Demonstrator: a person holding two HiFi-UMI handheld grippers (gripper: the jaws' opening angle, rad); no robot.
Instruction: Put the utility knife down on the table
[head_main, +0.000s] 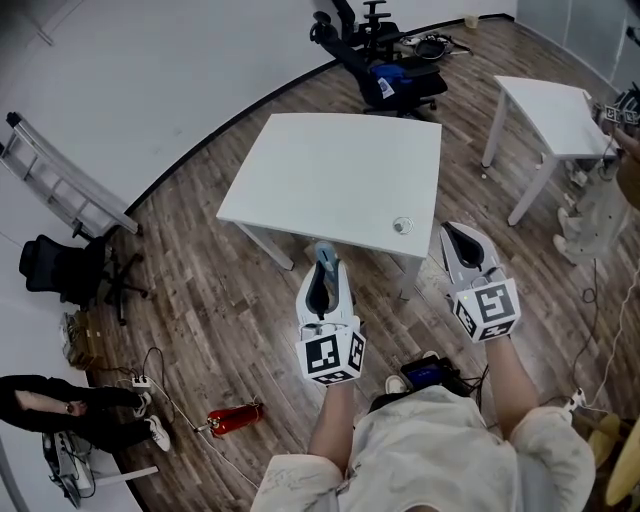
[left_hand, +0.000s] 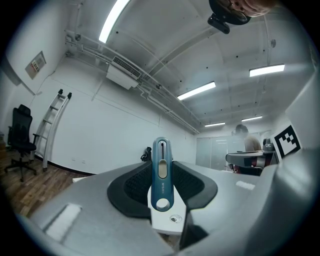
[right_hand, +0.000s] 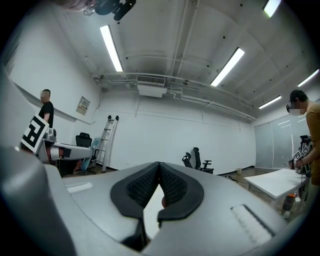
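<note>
Utility knife, blue, sits lengthwise between the pads of the left tongs, its front end projecting past their tips. The left tongs are partly closed and clamped on the knife body. The knife is held in the air at the near edge of the white table, not resting on it. The right tongs are closed tip to tip and hold nothing.
</note>
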